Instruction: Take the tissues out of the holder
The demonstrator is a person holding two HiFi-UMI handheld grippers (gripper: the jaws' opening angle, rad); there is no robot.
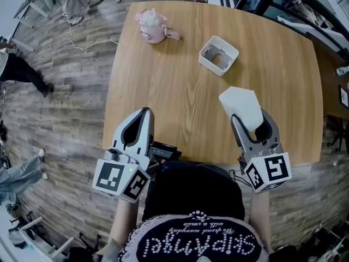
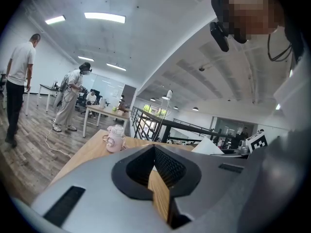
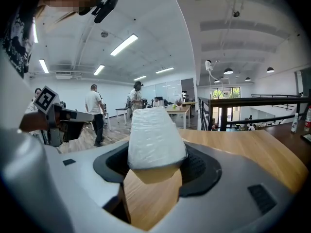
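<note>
**Mia:** What is on the left side?

**Ben:** The left gripper rests by the near edge of the table. Its jaws are pressed together with nothing in them. A pink cup stands far off at 12 o'clock from it.

**Mia:** And the holder?

**Ben:** It looks empty. The tissues are out. They hang over the table, well apart from the holder, at about 5 o'clock from it.

**Mia:** Who has them?

**Ben:** The right gripper. Its jaws stand wide and squeeze the near end of the pack.

**Mia:** Which way does the pack point?

**Ben:** Its long side runs along the gripper. The free end points to 11 o'clock, toward the holder.

**Mia:** What could go wrong?

**Ben:** I think the pack could slip. Only one end is pinched, and most of it sticks out, so it might sag or wiggle loose. It is soft too, so a hard squeeze would squash it. And the table edge is close, at 6 o'clock. If the jaws let go there, it may drop to the floor.
</note>
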